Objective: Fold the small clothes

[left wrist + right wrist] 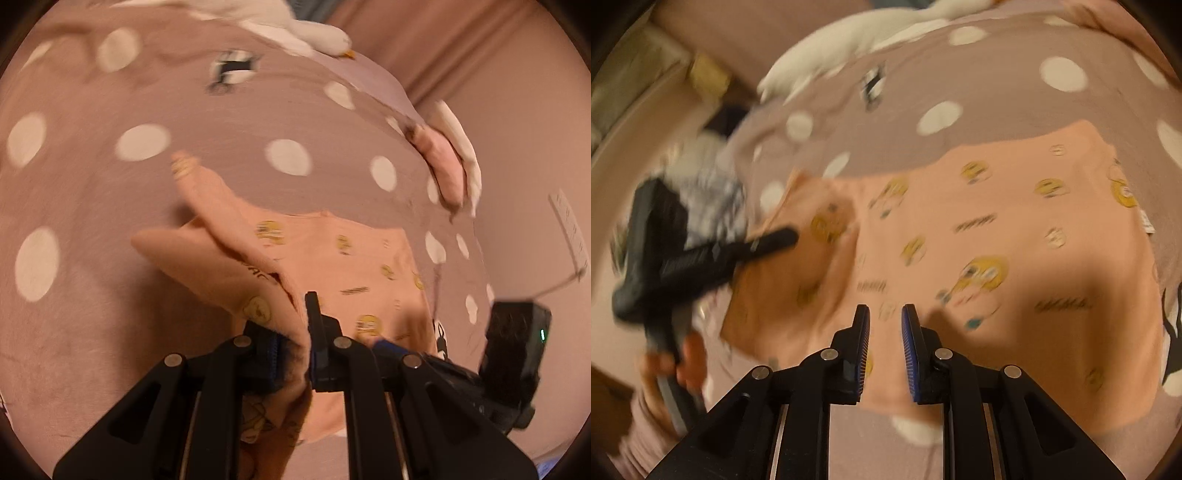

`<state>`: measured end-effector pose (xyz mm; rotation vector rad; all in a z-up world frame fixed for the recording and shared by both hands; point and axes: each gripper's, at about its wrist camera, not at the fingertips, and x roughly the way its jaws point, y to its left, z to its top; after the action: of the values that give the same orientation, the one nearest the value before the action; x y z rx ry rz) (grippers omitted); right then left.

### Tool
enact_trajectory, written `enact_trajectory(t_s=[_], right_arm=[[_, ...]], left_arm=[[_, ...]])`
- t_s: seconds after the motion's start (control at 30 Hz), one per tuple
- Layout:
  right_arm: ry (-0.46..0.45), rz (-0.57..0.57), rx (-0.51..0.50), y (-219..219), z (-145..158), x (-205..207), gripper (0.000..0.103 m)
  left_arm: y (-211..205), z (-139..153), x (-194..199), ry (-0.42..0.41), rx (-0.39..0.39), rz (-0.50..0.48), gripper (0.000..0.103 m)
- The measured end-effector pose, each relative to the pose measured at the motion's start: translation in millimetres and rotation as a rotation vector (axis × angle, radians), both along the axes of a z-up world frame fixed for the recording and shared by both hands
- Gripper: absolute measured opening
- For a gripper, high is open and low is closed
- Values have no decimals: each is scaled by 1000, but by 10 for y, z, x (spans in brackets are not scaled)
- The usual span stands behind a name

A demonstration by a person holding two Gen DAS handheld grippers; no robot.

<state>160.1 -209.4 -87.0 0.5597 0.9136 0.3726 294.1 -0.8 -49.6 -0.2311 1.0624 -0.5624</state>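
Pink bedding with white dots (288, 157) covers the whole surface, and on it lies the small peach shirt (1015, 221) printed with yellow smiley faces. My left gripper (295, 325) has its jaws nearly closed, pinching a fold of the shirt's edge (236, 266) and lifting it off the bedding. My right gripper (885, 332) hangs over the shirt's near edge with a narrow gap between its pads; nothing sits in that gap, and I cannot tell whether the tips touch the cloth. Dark lettering runs along the lifted fold, too blurred to read. A small white tag (1145, 221) shows at the shirt's far corner. White cloth (291, 29) lies bunched at the top of the bedding, and a rolled pink-and-white bundle (450, 166) rests at its right edge.
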Motion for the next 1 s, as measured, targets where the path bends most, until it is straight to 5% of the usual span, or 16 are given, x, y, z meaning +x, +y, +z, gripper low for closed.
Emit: enact_trajectory(t_s=[0.23,0.43,0.73,1.0], right_arm=[[37,-182,184,-543,-141,88,25],[70,-264,325,-1008,-288,-75,38],[67,-151,388,-826,-266,55,51],[196,-23,212,-332,-275,298,51]], left_arm=[[-872,-156,-93,41,94,-171,21],[-1039,-309,-96,109,43,-204,24],[-187,-241,-299,74,-3,-43,45],[511,-393,-678,64,-12,70,51]])
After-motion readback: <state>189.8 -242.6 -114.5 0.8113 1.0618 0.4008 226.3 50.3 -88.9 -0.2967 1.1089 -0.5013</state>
